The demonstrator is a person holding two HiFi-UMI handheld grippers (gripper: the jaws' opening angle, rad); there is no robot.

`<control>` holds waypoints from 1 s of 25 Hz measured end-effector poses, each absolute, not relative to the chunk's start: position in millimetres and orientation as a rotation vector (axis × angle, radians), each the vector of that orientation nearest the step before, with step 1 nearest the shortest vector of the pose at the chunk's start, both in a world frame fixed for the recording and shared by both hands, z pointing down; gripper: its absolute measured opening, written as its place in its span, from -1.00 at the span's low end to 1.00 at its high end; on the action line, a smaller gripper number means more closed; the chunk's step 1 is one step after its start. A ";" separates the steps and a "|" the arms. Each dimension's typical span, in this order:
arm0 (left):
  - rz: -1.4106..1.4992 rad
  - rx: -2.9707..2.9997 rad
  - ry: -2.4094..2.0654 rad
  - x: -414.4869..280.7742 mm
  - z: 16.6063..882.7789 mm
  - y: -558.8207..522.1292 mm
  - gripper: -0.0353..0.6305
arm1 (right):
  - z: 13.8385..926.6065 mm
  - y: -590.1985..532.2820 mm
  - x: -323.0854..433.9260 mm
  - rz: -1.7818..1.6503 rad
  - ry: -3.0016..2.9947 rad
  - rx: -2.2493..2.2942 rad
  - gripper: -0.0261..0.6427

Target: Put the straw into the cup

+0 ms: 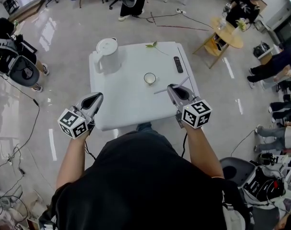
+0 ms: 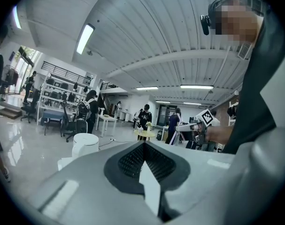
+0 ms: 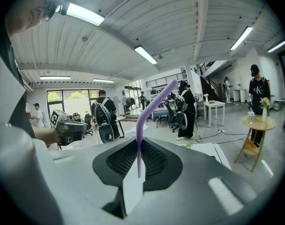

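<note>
Two hand-held tools appear in the head view over the near edge of a white worktop [image 1: 128, 110]. The left tool [image 1: 98, 96] hangs at the near left corner. The right tool [image 1: 170, 87] is at the near right with a thin straw [image 1: 161, 91] pinched at its tip. One end of the straw reaches left over the worktop and the other slants up to the right. The cup [image 1: 149, 78] stands upright near the centre of the worktop, just beyond the straw's left end and apart from it. A white kettle [image 1: 107, 52] occupies the far left corner, a dark remote control [image 1: 178, 64] lies to the right of the cup, and a green sprig [image 1: 153, 45] rests at the far edge. Left gripper view: the jaws of the left tool meet tip to tip with nothing between them. The kettle stands beyond them at left, and the right tool shows at right, well apart. Right gripper view: the jaws of the right tool are closed on the purple straw. The straw rises straight from between them, then bends toward the upper right at its flexible neck. The left tool shows at left in the distance.
</note>
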State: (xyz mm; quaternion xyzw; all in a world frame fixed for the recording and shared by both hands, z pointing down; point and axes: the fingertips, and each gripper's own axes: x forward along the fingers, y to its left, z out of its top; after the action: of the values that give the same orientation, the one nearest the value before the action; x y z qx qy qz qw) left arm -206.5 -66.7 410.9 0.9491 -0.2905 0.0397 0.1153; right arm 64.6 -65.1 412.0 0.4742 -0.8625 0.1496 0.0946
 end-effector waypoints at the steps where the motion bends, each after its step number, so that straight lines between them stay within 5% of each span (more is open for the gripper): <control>1: 0.116 2.781 -0.849 -204.2 410.5 -70.0 -0.89 | 413.2 -68.9 66.3 0.448 -2.556 1.409 -0.74; 25: 0.171 2.728 -0.849 -165.1 429.9 -144.6 -0.89 | 457.2 -154.1 95.2 0.554 -2.517 1.333 -0.74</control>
State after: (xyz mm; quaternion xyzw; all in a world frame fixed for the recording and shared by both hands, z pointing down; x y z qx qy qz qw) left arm -165.1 -144.6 429.9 0.9438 -0.2937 0.0593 0.1393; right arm 95.2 -154.1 457.2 0.4561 -0.8612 0.1896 0.1198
